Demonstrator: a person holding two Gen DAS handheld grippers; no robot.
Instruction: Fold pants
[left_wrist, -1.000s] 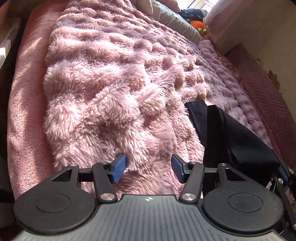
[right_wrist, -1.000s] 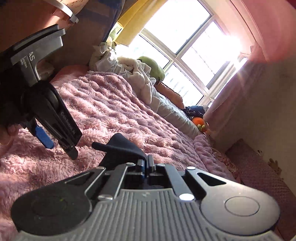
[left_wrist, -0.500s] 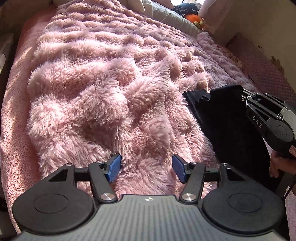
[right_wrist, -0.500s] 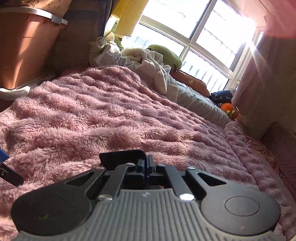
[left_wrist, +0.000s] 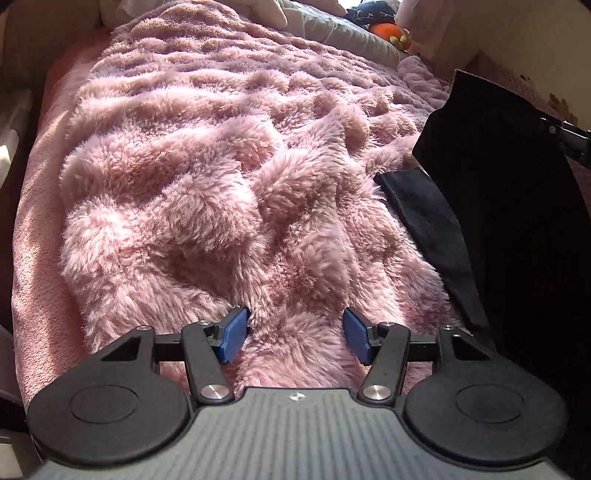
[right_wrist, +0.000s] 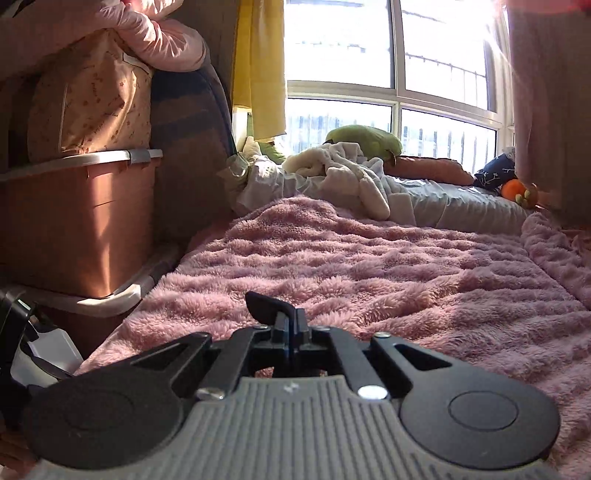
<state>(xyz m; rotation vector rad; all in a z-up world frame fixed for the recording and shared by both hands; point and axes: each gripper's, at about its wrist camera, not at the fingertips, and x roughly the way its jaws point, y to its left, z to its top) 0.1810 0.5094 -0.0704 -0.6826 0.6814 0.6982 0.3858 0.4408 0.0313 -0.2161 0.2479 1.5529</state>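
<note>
The black pants (left_wrist: 517, 206) hang at the right of the left wrist view, one part lifted high, another strip (left_wrist: 432, 218) lying on the fluffy pink blanket (left_wrist: 221, 166). My left gripper (left_wrist: 295, 334) is open and empty, low over the blanket, left of the pants. My right gripper (right_wrist: 290, 321) is shut on a black corner of the pants (right_wrist: 266, 304) and holds it above the blanket. A bit of the right gripper's frame (left_wrist: 565, 134) shows at the pants' upper edge.
A brown storage box (right_wrist: 74, 221) with bags on top stands left of the bed. White and green bedding (right_wrist: 343, 173), a grey pillow and an orange toy (right_wrist: 515, 190) lie at the far end under the window. A wall runs along the right side.
My right gripper has lifted the pants corner higher and turned toward the window. The left gripper has stayed open and shifted slightly forward over the blanket.
</note>
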